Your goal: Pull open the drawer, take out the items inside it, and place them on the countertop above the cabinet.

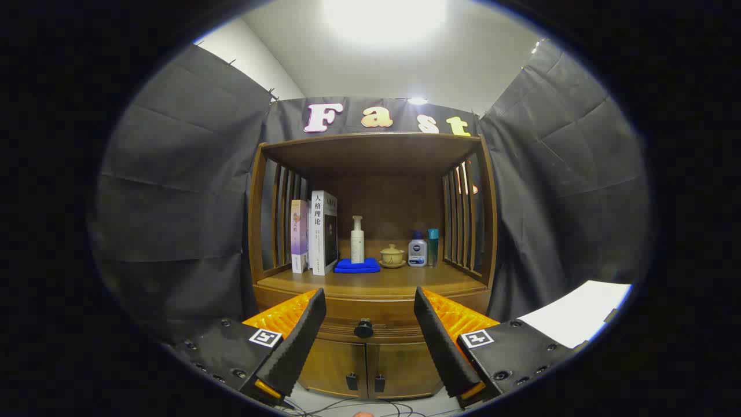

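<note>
A brown wooden cabinet stands ahead with its drawer (347,315) shut. The drawer's round black knob (363,328) sits in the gap between my fingers, farther off than their tips. My gripper (370,298) is open and holds nothing, a short way in front of the drawer. Above the drawer lies the wooden countertop (370,281), under a shelf roof. What is inside the drawer is hidden.
On the countertop stand two books (315,234), a white pump bottle (357,238) on a folded blue cloth (357,266), a small lidded cup (392,255), and two small bottles (424,248). Slatted sides flank the countertop. Two lower doors (365,362) sit below the drawer. Cables lie on the floor.
</note>
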`<act>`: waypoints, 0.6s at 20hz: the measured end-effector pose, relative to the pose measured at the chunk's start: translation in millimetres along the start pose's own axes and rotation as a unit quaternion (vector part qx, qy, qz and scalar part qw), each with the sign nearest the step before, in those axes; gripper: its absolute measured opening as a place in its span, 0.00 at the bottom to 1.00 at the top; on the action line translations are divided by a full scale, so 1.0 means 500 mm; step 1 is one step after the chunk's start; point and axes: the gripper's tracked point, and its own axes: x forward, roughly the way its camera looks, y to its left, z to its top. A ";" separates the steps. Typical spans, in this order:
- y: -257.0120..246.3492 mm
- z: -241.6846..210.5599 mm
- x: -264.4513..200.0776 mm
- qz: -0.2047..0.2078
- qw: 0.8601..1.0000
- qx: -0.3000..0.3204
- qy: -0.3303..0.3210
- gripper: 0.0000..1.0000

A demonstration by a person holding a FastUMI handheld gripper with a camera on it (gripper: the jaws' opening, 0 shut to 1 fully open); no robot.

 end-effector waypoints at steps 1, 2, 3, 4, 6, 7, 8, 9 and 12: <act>-0.002 0.002 0.000 -0.002 1.000 0.000 -0.002 0.96; -0.005 0.004 -0.001 -0.003 1.000 0.000 -0.004 0.96; -0.010 0.008 -0.004 -0.006 1.000 -0.001 -0.007 0.96; -0.012 0.008 -0.004 -0.007 1.000 -0.001 -0.009 0.96; -0.013 0.011 -0.004 -0.008 1.000 -0.001 -0.011 0.96; -0.012 0.011 -0.004 -0.008 1.000 -0.002 -0.012 0.96; -0.013 0.011 -0.004 -0.008 1.000 -0.002 -0.010 0.96; -0.013 0.007 -0.006 -0.008 1.000 -0.004 -0.008 0.96; -0.010 0.001 -0.004 -0.007 1.000 -0.006 -0.004 0.96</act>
